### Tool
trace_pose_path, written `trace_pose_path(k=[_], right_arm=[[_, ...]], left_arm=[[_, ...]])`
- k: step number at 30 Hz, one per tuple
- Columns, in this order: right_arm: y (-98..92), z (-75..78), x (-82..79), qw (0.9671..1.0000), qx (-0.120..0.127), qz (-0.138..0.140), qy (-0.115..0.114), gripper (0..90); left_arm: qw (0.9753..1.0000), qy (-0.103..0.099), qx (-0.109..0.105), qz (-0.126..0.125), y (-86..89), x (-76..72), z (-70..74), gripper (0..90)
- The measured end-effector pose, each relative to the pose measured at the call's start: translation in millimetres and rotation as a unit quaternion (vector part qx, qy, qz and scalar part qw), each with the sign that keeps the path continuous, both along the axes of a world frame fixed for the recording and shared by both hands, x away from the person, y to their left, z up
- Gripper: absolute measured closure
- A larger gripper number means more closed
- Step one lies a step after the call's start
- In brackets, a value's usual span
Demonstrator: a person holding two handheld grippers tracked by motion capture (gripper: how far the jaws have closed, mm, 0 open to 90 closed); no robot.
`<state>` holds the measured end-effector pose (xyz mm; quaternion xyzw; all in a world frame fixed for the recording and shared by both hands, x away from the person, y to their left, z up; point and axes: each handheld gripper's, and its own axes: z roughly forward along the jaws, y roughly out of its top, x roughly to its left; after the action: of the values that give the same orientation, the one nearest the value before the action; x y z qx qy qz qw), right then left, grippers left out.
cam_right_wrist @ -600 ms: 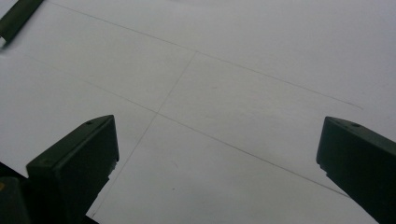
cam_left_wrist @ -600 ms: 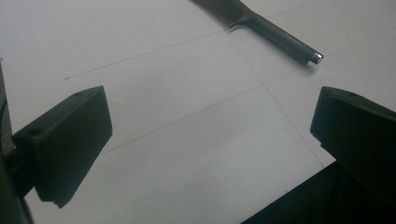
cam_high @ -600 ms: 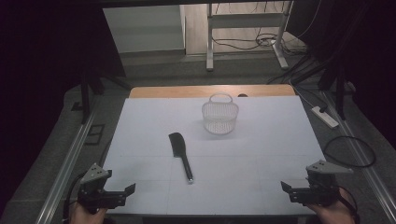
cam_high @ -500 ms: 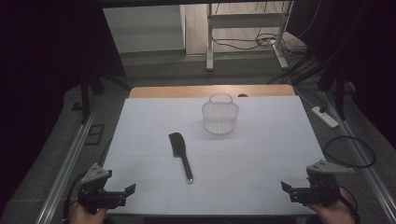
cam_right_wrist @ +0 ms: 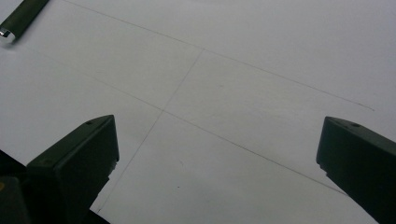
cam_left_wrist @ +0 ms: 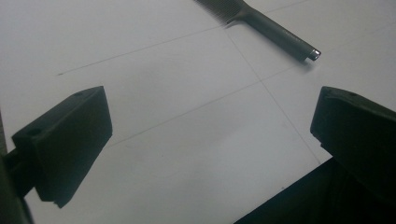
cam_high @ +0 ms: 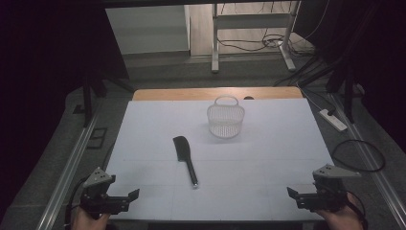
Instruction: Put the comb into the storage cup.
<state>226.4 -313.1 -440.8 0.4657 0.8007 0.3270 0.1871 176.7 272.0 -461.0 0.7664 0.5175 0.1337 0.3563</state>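
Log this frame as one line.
left gripper: open, empty, near edge | right gripper: open, empty, near edge | spatula: flat, mid-table | basket: upright, beyond spatula

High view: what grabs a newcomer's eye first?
A black spatula lies alone mid-table on the white table, blade away from the person. Behind it, apart, stands a white mesh basket with its handle up. The left gripper and right gripper sit open at the near corners, holding nothing.
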Motion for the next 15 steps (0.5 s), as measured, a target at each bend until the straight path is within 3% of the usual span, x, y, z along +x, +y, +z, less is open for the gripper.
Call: trace_pose_path(k=[5,15], right_arm=[[-0.6,-0.2,0.3,1.0,0.002,0.0,0.002,0.0],[-0.6,0.1,0.2,1.0,0.004,0.0,0.0,0.0]], left_arm=[[0.9999,0.007,-0.008,-0.001,1.0,1.5,-0.3,0.0],[0.9999,0.002,-0.01,-0.006,-1.2,2.0,3.0,0.0]])
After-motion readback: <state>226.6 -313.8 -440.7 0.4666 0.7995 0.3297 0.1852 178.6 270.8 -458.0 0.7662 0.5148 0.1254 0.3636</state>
